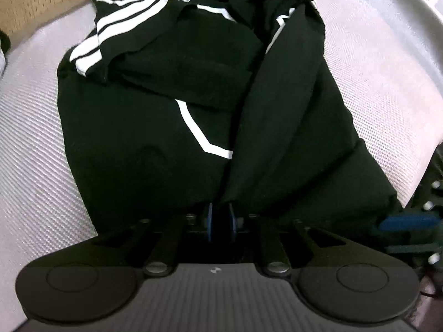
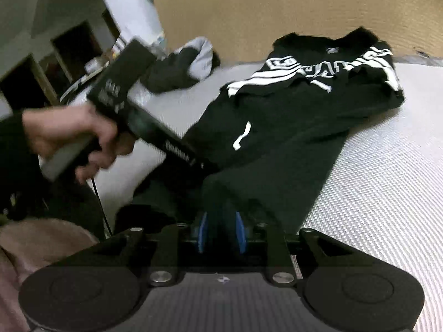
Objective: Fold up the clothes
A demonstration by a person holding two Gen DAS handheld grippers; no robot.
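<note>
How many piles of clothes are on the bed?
2. The black shirt with white stripes lies spread on the white cover, near the claws. A grey and dark bundle sits farther back, by the cover's far edge. More may be hidden outside the views.

A: What am I working on?
B: White textured mattress (image 1: 373,63). My black shirt with white stripes (image 1: 155,110) lies directly on it; a grey-and-dark clothes heap (image 2: 182,66) sits at its far edge.

Black white-striped shirt (image 1: 166,116), part-folded on white mattress (image 1: 33,144)
</note>
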